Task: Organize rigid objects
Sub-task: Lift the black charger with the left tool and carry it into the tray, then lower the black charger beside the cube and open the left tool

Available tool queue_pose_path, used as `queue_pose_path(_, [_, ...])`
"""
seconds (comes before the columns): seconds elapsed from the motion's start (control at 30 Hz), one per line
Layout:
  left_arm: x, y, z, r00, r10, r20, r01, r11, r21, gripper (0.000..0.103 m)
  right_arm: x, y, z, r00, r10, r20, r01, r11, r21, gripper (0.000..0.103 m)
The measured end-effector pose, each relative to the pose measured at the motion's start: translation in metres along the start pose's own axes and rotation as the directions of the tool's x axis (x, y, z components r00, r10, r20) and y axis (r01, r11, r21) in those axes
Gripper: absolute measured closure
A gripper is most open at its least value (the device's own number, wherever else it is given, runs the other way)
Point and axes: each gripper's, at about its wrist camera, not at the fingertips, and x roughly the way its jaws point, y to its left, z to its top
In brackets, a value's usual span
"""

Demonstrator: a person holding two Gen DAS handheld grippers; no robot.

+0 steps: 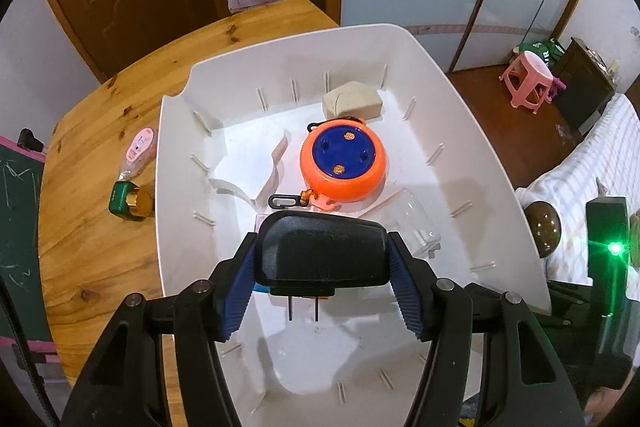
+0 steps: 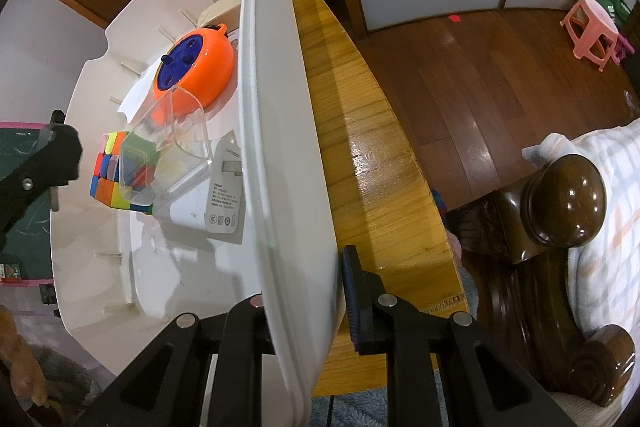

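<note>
My left gripper (image 1: 322, 269) is shut on a black plug adapter (image 1: 320, 247), prongs toward the camera, held over the near half of a white plastic bin (image 1: 460, 95). On the bin's floor lie an orange and blue round reel (image 1: 344, 163), a beige block (image 1: 352, 101), a white foam piece (image 1: 252, 167) and a clear plastic cup (image 1: 412, 223). My right gripper (image 2: 304, 279) is shut on the bin's right wall (image 2: 280, 107), one blue-padded finger (image 2: 354, 307) outside it, the other hidden inside. The right wrist view also shows a colour cube (image 2: 110, 167) and a white charger (image 2: 216, 191) in the bin.
The bin stands on a round wooden table (image 1: 92, 227). Left of the bin lie a pink bottle (image 1: 138, 151) and a green jar with a gold cap (image 1: 130, 203). A bed with a dark wooden post (image 2: 568, 199) is close on the right. A pink stool (image 1: 528, 79) stands on the floor.
</note>
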Motion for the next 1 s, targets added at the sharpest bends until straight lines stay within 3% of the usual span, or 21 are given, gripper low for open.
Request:
queue_pose_path(0.5, [0.023, 0.000, -0.004, 0.999, -0.004, -0.047, 0.004, 1.000, -0.001, 0.037, 0.000, 0.007, -0.003, 0.999, -0.030, 0.013, 0.030, 0.999, -0.016, 0.084])
queue_pose_path(1.0, [0.022, 0.003, -0.005, 0.999, 0.024, -0.031, -0.025, 1.000, -0.008, 0.035, -0.002, 0.009, -0.003, 0.999, -0.038, 0.021, 0.039, 0.999, -0.021, 0.083])
